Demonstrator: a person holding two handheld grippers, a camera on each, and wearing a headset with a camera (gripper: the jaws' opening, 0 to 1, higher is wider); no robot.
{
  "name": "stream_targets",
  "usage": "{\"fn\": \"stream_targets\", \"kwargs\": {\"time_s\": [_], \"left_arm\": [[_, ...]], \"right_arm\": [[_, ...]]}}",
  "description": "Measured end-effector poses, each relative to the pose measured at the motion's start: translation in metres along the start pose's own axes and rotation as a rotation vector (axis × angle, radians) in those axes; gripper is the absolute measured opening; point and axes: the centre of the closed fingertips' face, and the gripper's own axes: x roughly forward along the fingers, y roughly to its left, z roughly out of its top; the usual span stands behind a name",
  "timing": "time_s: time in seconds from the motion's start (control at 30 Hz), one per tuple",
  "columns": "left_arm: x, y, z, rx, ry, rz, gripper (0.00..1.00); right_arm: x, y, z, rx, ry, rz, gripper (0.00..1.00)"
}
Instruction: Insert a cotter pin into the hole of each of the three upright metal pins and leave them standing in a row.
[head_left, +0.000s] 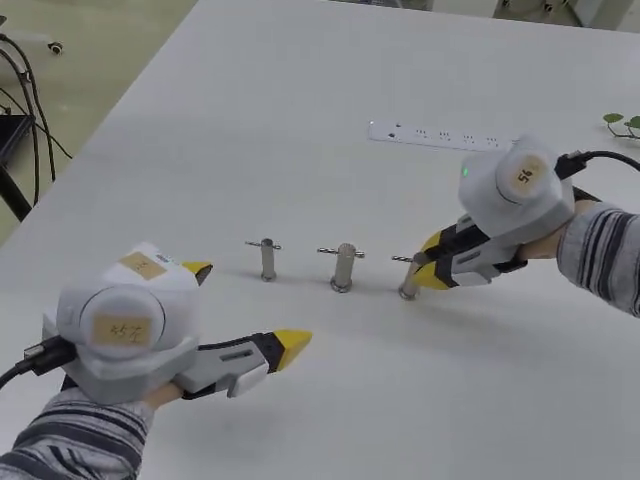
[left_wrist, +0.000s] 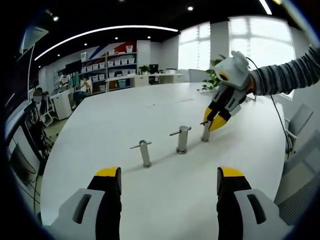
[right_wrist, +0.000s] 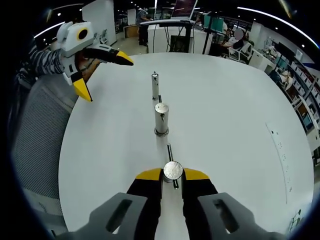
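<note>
Right gripper jaws squeeze the last pin, bottom middle. Hold it straight, let go softly. Left gripper jaws are apart.

Bright even overhead light, faint soft shadows, sharp centres, fisheye-bent edges

Three metal pins stand upright, and three cotter pins sit one in each. There are two grippers, the left gripper and right gripper, and one power strip.
</note>
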Motion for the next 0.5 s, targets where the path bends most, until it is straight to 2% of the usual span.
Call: {"fn": "stream_targets", "kwargs": {"time_s": [0.07, 0.2, 0.3, 0.33, 0.43, 0.5], "left_arm": [[0.000, 0.000, -0.001, -0.002, 0.005, -0.003, 0.77], [0.001, 0.002, -0.002, -0.005, 0.007, 0.002, 0.77], [0.001, 0.004, -0.001, -0.018, 0.007, 0.005, 0.77], [0.001, 0.004, -0.001, -0.022, 0.006, 0.006, 0.77], [0.000, 0.006, 0.001, -0.026, 0.004, 0.009, 0.78], [0.000, 0.006, 0.001, -0.025, 0.009, 0.010, 0.78]], "right_arm": [[0.001, -0.003, -0.001, -0.012, -0.003, -0.011, 0.10], [-0.001, -0.004, 0.000, 0.010, -0.026, -0.059, 0.13], [-0.005, -0.008, 0.001, 0.072, -0.061, -0.097, 0.20], [-0.008, -0.007, 0.004, 0.091, -0.089, -0.119, 0.23], [-0.016, -0.002, 0.007, 0.148, -0.132, -0.146, 0.32], [-0.020, 0.000, 0.008, 0.177, -0.155, -0.170, 0.34]]}}
